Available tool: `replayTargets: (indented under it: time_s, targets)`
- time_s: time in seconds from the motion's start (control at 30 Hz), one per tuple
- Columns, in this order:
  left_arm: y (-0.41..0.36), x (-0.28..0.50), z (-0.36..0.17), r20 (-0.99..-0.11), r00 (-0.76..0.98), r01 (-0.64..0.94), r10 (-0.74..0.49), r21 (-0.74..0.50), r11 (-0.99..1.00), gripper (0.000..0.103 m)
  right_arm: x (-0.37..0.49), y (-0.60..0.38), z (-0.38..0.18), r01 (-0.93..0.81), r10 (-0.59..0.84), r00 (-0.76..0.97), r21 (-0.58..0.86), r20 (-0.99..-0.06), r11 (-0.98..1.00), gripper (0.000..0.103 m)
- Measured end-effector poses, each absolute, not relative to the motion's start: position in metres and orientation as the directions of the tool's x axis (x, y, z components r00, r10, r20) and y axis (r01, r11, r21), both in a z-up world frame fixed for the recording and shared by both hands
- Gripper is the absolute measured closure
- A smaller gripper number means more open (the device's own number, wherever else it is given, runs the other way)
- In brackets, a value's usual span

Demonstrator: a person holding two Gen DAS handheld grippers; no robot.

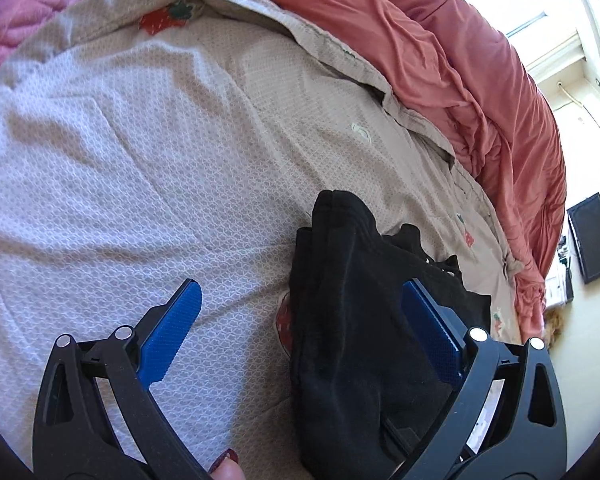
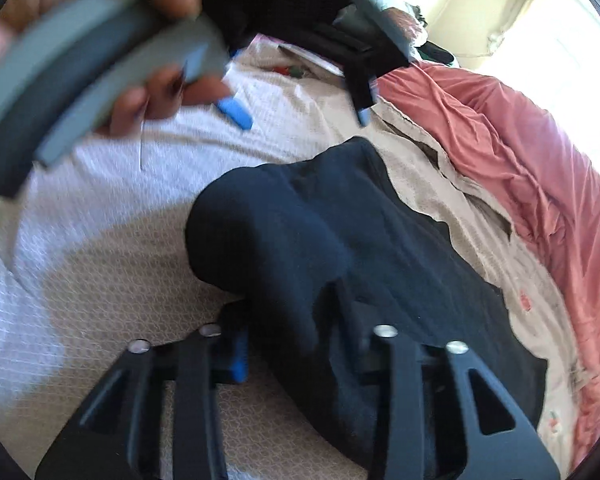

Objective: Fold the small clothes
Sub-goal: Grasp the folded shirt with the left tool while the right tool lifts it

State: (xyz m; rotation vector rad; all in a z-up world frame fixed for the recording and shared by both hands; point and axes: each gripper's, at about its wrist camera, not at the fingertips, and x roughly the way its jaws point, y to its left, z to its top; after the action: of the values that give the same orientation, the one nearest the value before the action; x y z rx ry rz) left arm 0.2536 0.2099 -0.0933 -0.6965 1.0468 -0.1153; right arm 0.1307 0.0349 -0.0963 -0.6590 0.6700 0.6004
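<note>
On patterned bedspread [image 1: 120,152]: black garment [image 1: 352,312] against wide-open left gripper [image 1: 300,320]'s right finger; right gripper [image 2: 300,344] seemingly clamped on it.

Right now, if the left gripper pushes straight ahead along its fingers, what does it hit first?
Probably the black garment. The left gripper stands open, its right finger already over the cloth and its left finger over the patterned bed cover. The centre line crosses the garment's edge; depth is hard to judge.

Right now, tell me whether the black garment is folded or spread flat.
Neither neatly: the black garment is bunched and doubled over on the beige bedspread, one end gathered between the right gripper fingers.
</note>
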Motion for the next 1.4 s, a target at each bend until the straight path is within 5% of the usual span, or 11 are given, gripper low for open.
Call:
replayTargets:
  time_s: [0.37, 0.6, 0.73, 1.1, 1.13, 1.17, 1.2, 1.4]
  targets:
    - [0.191, 0.257, -0.11, -0.675, 0.488, -0.187, -0.554, -0.7, 0.689, 0.012, 0.147, -0.007, -0.057, -0.675, 0.438, 0.557, -0.076, -0.706, 0.734, 0.094]
    - [0.177, 0.259, -0.122, -0.621, 0.471, -0.159, -0.626, -0.758, 0.632, 0.046, 0.136, -0.002, -0.06, -0.678, 0.433, 0.552, -0.082, -0.713, 0.73, 0.094]
    - [0.175, 0.259, -0.127, -0.627, 0.465, -0.169, -0.625, -0.756, 0.632, 0.081, 0.13, 0.007, -0.065, -0.687, 0.398, 0.574, -0.156, -0.716, 0.71, 0.093]
    - [0.18, 0.258, -0.117, -0.594, 0.479, -0.159, -0.647, -0.783, 0.602, 0.09, 0.127, 0.032, -0.097, -0.673, 0.259, 0.656, -0.394, -0.709, 0.626, 0.059]
    - [0.18, 0.258, -0.116, -0.594, 0.479, -0.156, -0.647, -0.783, 0.603, 0.09, 0.131, 0.031, -0.098, -0.678, 0.259, 0.641, -0.375, -0.723, 0.632, 0.062]
    - [0.179, 0.258, -0.116, -0.595, 0.479, -0.155, -0.646, -0.782, 0.604, 0.09, 0.134, 0.03, -0.097, -0.684, 0.265, 0.627, -0.356, -0.732, 0.637, 0.082]
    - [0.179, 0.258, -0.115, -0.595, 0.477, -0.155, -0.647, -0.781, 0.605, 0.09, 0.136, 0.028, -0.095, -0.694, 0.279, 0.609, -0.329, -0.742, 0.64, 0.088]
    - [0.167, 0.255, -0.097, -0.56, 0.492, -0.108, -0.667, -0.799, 0.591, 0.092, 0.138, 0.004, -0.071, -0.672, 0.348, 0.599, -0.217, -0.721, 0.708, 0.093]
